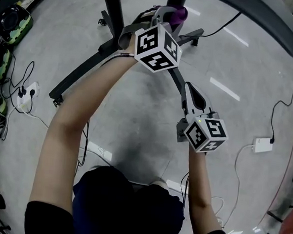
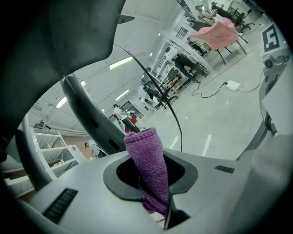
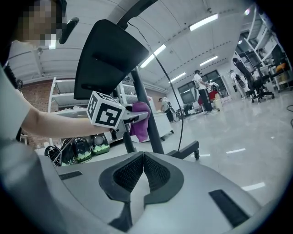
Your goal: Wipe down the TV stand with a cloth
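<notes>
Left gripper view shows the left gripper [image 2: 153, 192] clenched on the purple cloth [image 2: 147, 157], which stands up from between its jaws. Only the right gripper view shows that cloth beside the TV stand's black post [image 3: 155, 137], ahead of the right gripper [image 3: 143, 170], whose jaws are pressed together on nothing. The left gripper's cube [image 3: 105, 112] carries black-and-white square markers.

In your head view, the marker cube [image 1: 158, 48] covers most of the purple cloth [image 1: 180, 12], and the TV stand [image 1: 112, 10] is cut off by the top edge. In your left gripper view, the cloth's lower end disappears where the left gripper [image 2: 153, 180] pinches it.
</notes>
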`<state>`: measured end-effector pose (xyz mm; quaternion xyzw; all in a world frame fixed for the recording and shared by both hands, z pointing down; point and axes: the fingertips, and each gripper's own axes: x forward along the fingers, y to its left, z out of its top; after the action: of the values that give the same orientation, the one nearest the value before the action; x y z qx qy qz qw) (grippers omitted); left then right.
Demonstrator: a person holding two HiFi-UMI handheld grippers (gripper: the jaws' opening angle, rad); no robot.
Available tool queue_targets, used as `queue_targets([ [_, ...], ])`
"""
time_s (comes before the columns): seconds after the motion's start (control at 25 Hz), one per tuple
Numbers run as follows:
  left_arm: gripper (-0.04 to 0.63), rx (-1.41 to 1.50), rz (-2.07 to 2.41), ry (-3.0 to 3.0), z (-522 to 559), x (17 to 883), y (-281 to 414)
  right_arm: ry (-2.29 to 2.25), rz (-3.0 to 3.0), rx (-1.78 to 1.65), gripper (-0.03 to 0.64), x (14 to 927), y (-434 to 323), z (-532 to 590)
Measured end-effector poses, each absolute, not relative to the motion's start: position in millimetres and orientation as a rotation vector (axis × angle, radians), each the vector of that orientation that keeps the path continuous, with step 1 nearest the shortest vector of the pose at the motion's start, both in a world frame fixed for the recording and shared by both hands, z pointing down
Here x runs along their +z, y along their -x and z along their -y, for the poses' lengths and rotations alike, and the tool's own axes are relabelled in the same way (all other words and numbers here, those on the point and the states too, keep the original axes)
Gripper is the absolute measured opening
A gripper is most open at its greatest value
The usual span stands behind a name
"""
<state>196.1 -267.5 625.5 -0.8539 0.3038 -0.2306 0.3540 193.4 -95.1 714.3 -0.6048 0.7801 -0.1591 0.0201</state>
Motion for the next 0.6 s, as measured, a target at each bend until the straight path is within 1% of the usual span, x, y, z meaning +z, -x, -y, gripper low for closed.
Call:
queue_targets([
  [0.6,0.083,-0.735,-0.769,2.251,268,715,-210,1.87,-2.426,-0.518,0.023,731,-202,93],
])
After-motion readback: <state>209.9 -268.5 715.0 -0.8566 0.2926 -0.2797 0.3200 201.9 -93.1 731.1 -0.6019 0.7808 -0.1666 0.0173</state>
